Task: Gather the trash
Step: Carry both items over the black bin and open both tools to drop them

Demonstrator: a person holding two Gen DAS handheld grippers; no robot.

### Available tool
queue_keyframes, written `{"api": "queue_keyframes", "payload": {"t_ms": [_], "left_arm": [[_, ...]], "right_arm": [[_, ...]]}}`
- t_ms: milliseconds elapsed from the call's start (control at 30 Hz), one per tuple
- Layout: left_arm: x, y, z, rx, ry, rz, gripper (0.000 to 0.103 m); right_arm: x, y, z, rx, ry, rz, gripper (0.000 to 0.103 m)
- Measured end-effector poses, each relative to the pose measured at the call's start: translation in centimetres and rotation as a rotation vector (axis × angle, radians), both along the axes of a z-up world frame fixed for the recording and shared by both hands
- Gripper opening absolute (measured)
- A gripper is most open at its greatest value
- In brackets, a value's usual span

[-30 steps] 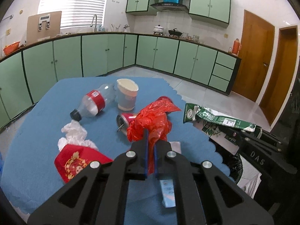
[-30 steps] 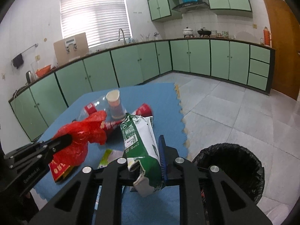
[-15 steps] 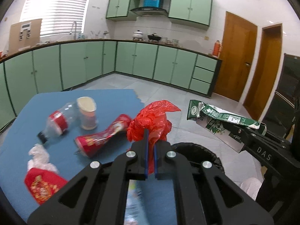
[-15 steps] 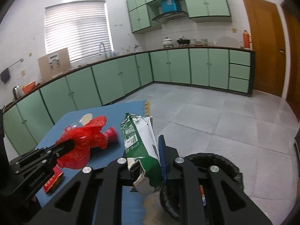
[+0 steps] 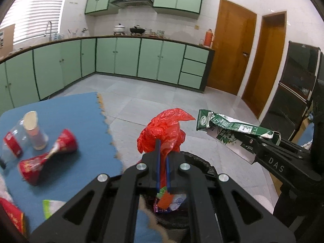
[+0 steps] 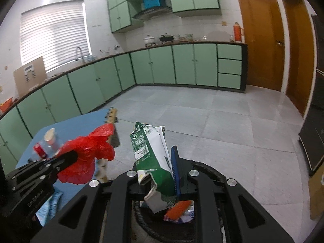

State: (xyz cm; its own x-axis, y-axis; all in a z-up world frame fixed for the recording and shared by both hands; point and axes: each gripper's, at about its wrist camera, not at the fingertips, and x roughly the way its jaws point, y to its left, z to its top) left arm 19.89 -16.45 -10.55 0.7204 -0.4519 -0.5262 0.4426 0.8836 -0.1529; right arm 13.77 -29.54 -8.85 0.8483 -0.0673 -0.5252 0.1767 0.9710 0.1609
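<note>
I have the left hand-held gripper (image 5: 162, 151) clamped on a crumpled red plastic bag (image 5: 163, 128), its blue pads pressed almost together on the thin film. The right hand-held gripper (image 6: 160, 164) is clamped on a flattened green-and-white carton (image 6: 150, 151), one blue pad flat against its creased side. Both loads hang at the near rim of the black-lined trash bin (image 6: 210, 172), which already holds an orange wrapper and some foil scraps.

To do this drop well, I judge I should carry each load further over the middle of the bin's mouth before letting go. The bag is light, clingy film and may stick to a pad or drift sideways, so I would part the pads fully and give it a moment. The carton is stiff card, long and torn at its lower end; I would tip that end downward so it slides in rather than bridging the rim. I would release one at a time to keep the grippers from knocking together.

Further off, on the blue surface (image 5: 85, 109) with its jagged foam edge, more trash waits: a crushed red tube (image 5: 48, 156), a pale paper cup (image 5: 34, 130) standing upright, and a clear bottle with a red label (image 5: 12, 143) beside it. Beyond lie grey floor tiles and green cabinets.
</note>
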Motion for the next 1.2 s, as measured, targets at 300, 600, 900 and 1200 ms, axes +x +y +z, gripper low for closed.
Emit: {"api": "queue_keyframes", "payload": {"t_ms": [300, 600, 900, 1200], "left_arm": [[2.8, -3.9, -2.7, 0.021, 0.065, -0.054, 0.003], [5.3, -5.3, -4.7, 0.044, 0.131, -0.083, 0.033], [5.2, -4.1, -3.9, 0.04, 0.116, -0.042, 0.038], [3.7, -0.8, -2.1, 0.013, 0.094, 0.009, 0.043]], "right_arm": [[2.7, -4.4, -2.6, 0.042, 0.072, -0.035, 0.018], [5.0, -7.8, -5.7, 0.094, 0.181, -0.04, 0.038], [4.8, -7.5, -5.9, 0.08, 0.193, -0.049, 0.053], [4.2, -5.7, -3.9, 0.062, 0.158, -0.025, 0.058]]}}
